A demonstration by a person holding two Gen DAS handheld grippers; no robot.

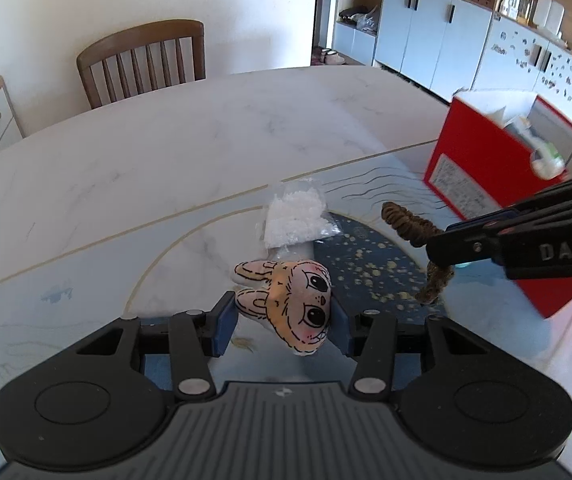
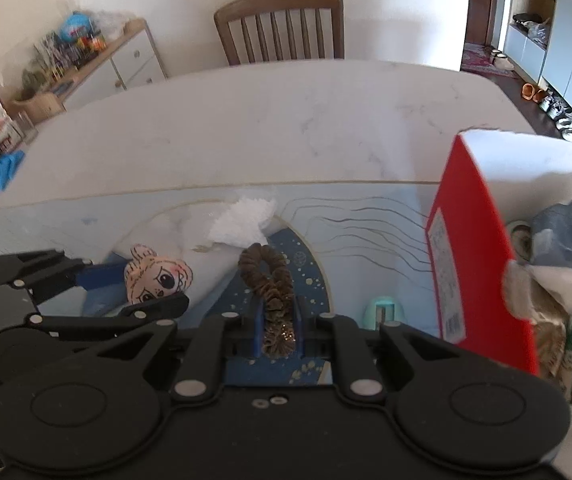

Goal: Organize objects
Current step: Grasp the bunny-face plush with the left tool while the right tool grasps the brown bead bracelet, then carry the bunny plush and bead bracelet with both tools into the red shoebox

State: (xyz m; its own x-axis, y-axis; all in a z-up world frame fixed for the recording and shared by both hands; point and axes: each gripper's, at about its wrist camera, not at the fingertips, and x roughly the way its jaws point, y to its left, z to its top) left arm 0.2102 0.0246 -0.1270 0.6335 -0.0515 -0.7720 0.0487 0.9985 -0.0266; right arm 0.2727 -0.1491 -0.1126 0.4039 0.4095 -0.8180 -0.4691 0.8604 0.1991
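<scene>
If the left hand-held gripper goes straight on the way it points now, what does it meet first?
Probably the clear bag of white bits on the mat, beyond the bunny toy that the left hand-held gripper holds; depth is unclear.

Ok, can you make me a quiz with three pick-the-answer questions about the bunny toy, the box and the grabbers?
1. Where is the bunny toy?
A. Between the left gripper's fingers
B. Inside the box
C. On the chair

2. What colour is the outside of the box?
A. Green
B. Red
C. Yellow

3. What is the right gripper doing?
A. Wide open, holding nothing
B. Shut on the brown scrunchie
C. Shut on the bag of white bits

Answers: 1 A, the blue pads press both sides of its head. 2 B, its walls are bright red. 3 B, the pads pinch the scrunchie's loop.
</scene>
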